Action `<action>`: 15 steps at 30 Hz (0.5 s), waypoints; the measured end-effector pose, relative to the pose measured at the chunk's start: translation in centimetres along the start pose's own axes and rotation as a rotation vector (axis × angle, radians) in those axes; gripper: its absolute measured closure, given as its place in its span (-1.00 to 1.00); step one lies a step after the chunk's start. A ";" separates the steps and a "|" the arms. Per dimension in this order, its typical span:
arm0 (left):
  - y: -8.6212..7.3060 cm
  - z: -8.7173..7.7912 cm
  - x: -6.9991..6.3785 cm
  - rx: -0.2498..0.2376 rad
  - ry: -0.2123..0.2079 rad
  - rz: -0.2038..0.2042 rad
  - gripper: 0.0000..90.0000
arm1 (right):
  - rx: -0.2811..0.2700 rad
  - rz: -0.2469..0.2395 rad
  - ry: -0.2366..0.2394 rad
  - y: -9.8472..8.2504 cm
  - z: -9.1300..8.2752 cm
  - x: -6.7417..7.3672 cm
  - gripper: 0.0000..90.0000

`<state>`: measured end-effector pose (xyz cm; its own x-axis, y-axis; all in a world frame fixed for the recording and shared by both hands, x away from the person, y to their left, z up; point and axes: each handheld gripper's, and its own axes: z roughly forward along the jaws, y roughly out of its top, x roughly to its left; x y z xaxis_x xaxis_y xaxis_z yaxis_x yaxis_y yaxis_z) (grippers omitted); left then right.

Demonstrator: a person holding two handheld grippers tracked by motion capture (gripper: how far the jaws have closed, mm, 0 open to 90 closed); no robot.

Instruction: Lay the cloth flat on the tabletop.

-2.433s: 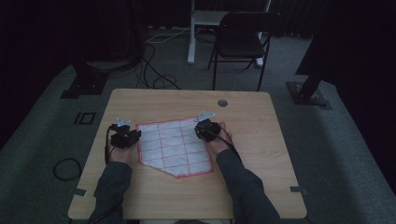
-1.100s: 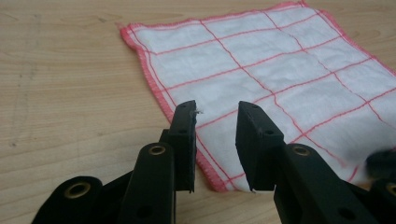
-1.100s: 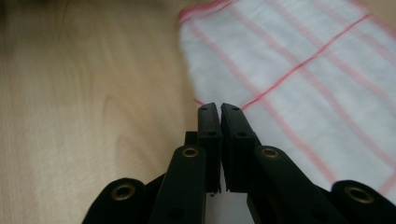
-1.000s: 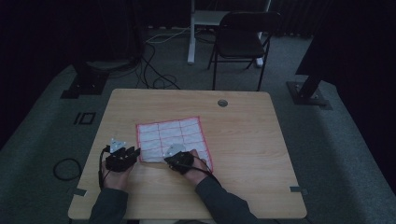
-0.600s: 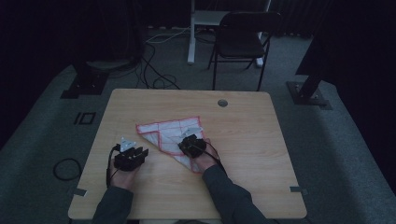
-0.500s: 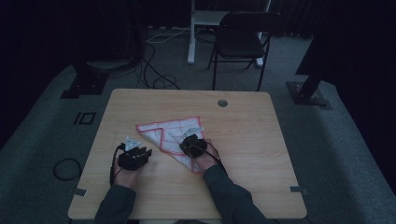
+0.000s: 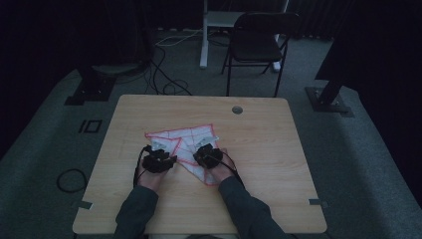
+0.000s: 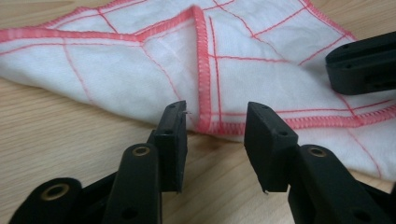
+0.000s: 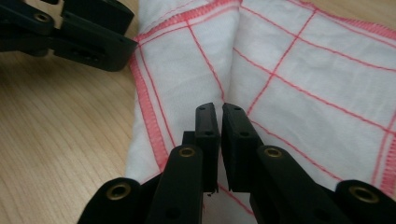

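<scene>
cloth (image 8: 261,79): soft white woven fabric, thick red stitched edges; thin red lines | table (image 7: 259,149): pale wood, smooth, fine grain seen | left gripper (image 8: 215,128): matt black plastic; brass-coloured rings | right gripper (image 9: 219,116): matt black plastic too

- I see a light wooden table (image 7: 259,164) in the centre of the high view, its grain clear in both gripper views.
- A white cloth with red grid lines and red hemmed edges (image 7: 186,144) lies on it left of centre, folded over itself into an uneven shape.
- A small round grommet (image 7: 237,109) sits near the table's far edge.
</scene>
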<state>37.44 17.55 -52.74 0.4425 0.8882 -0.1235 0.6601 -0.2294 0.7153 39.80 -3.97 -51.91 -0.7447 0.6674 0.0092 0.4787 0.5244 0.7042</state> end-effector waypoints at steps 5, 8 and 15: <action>0.1 0.6 0.2 0.006 -0.015 -0.037 0.30 | -0.025 0.002 0.002 -0.1 -0.8 -0.5 0.79; 0.2 0.7 0.1 0.003 -0.020 -0.045 0.32 | -0.029 0.002 -0.005 -0.3 -1.3 -0.9 0.77; 0.3 0.3 0.1 -0.004 -0.022 -0.046 0.88 | -0.013 -0.004 -0.068 -1.2 -1.9 -2.4 0.68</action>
<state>37.84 17.45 -52.73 0.4252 0.8887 -0.1715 0.6775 -0.1869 0.7114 40.10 -7.19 -51.48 -0.7129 0.7000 -0.0421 0.4689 0.5205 0.7135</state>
